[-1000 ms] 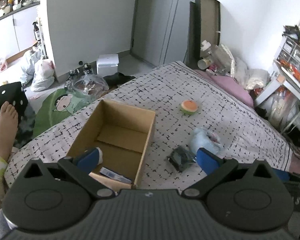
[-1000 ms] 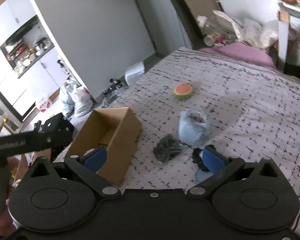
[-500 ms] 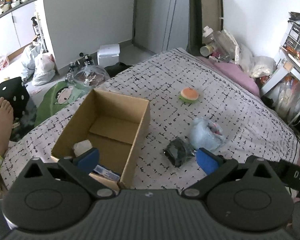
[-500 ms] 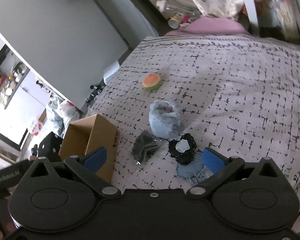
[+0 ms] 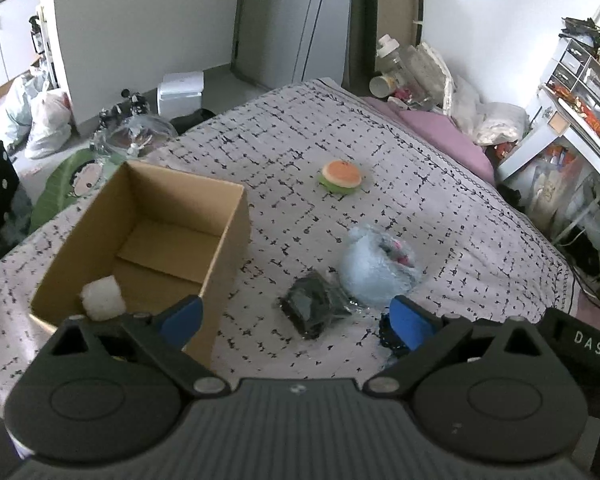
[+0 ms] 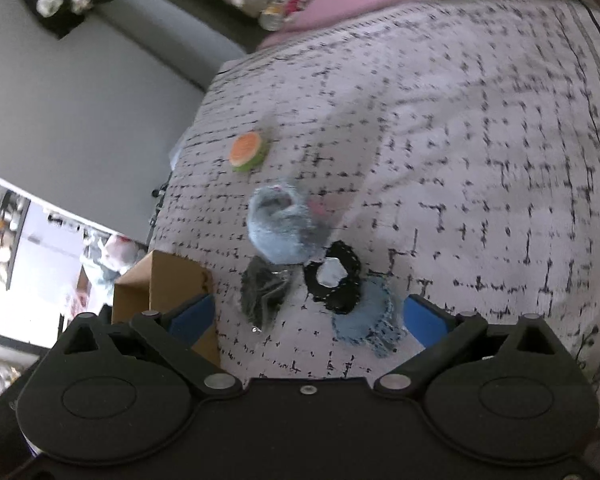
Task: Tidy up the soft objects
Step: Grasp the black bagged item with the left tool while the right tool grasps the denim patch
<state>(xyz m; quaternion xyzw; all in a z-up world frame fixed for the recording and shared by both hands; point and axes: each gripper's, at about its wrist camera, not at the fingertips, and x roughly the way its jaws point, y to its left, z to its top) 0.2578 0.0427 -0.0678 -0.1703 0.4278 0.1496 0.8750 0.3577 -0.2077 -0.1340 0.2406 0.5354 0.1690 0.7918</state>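
Soft things lie scattered on the white bedspread with black dashes (image 5: 440,184), right of an open brown cardboard box (image 5: 148,232) that stands near the bed's left edge. Inside the box, in its near left corner, sits a white fluffy lump (image 5: 102,302). Just right of the box lies a dark grey crumpled bag (image 5: 314,308), touching a pale blue furry plush (image 5: 374,270) beyond it; farther back, apart from both, rests a round orange-and-green burger-shaped plush (image 5: 340,176).

The left gripper (image 5: 296,318) hangs above the bed's near edge, looking down and forward, blue-padded fingers spread wide and empty, one finger over the box's near wall, the other beside the blue plush.

In the right wrist view, which is tilted and somewhat blurred, a black lacy ring with a pale centre (image 6: 332,280) overlaps a blue-grey frilly cloth piece (image 6: 366,322). The right gripper (image 6: 306,318) is angled down over them, fingers also spread wide, holding nothing, the grey bag and ring between them.
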